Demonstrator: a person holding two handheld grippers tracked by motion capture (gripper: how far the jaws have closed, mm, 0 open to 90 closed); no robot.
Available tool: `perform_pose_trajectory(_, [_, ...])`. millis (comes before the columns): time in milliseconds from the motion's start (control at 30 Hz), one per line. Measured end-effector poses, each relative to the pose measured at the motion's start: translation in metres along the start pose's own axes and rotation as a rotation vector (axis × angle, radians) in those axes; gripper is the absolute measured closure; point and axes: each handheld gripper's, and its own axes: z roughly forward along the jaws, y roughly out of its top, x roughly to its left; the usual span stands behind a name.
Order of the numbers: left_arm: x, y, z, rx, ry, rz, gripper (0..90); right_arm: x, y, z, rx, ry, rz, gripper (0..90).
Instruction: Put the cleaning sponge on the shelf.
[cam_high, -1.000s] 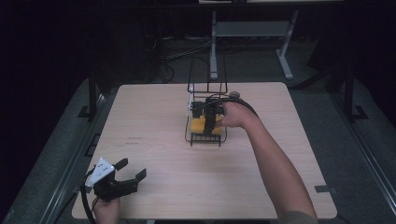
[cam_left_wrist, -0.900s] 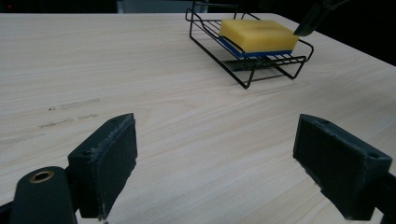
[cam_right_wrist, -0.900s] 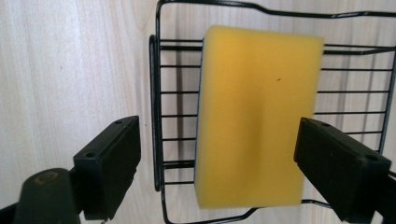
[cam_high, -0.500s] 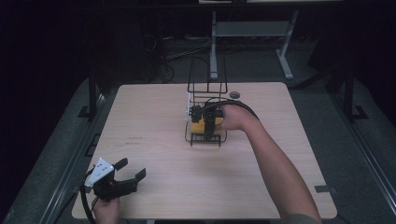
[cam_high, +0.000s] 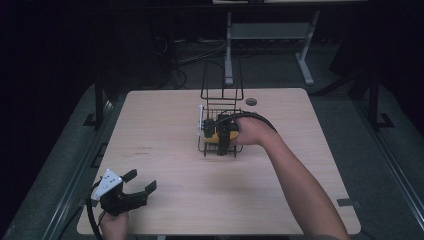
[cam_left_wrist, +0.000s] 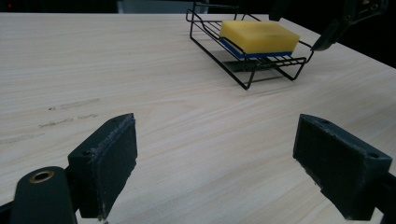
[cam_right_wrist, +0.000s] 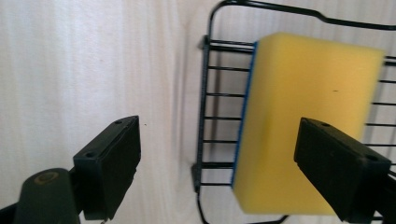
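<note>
My right gripper (cam_high: 223, 134) hangs just above the black wire rack (cam_high: 219, 150) that sits near the middle of the table (cam_high: 165, 125), its jaws spread wide and holding nothing. The yellow sponge (cam_right_wrist: 299, 126) with its blue underside lies flat in the rack's tray. In the right gripper view, one of my jaws is over the sponge's edge and the other is over bare wood outside the rack, so the rack's rim wire and the sponge's blue side lie between them. I cannot tell whether either jaw touches anything.

The rack's tall wire back rises on the far side of the sponge, and its low rim runs around the tray, close to my jaws.

My left gripper (cam_high: 131, 192) rests well apart from the rack, at the near left corner of the table, its jaws also wide apart and empty, pointing toward the rack (cam_left_wrist: 247, 56) and sponge (cam_left_wrist: 259, 37). A small round hole (cam_high: 251, 101) shows in the tabletop beyond the rack.
</note>
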Motion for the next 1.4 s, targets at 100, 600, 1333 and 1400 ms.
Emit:
perform_pose_trajectory(100, [0.000, 0.000, 0.000, 0.001, 0.000, 0.000, 12.9, 0.005, -0.001, 0.000, 0.006, 0.003, -0.004, 14.6])
perform_pose_trajectory(600, [-0.001, 0.000, 0.001, 0.006, -0.002, 0.004, 13.0, 0.023, -0.001, -0.004, -0.020, 0.014, -0.023, 14.1])
perform_pose_trajectory(1333, [-0.004, 0.000, 0.004, 0.015, -0.006, 0.011, 12.9, 0.046, -0.027, -0.011, -0.069, 0.017, 0.022, 13.9])
perform_pose_trajectory(1400, [-0.004, 0.000, 0.004, 0.015, -0.006, 0.012, 13.0, 0.048, -0.031, -0.011, -0.074, 0.016, 0.022, 13.9])
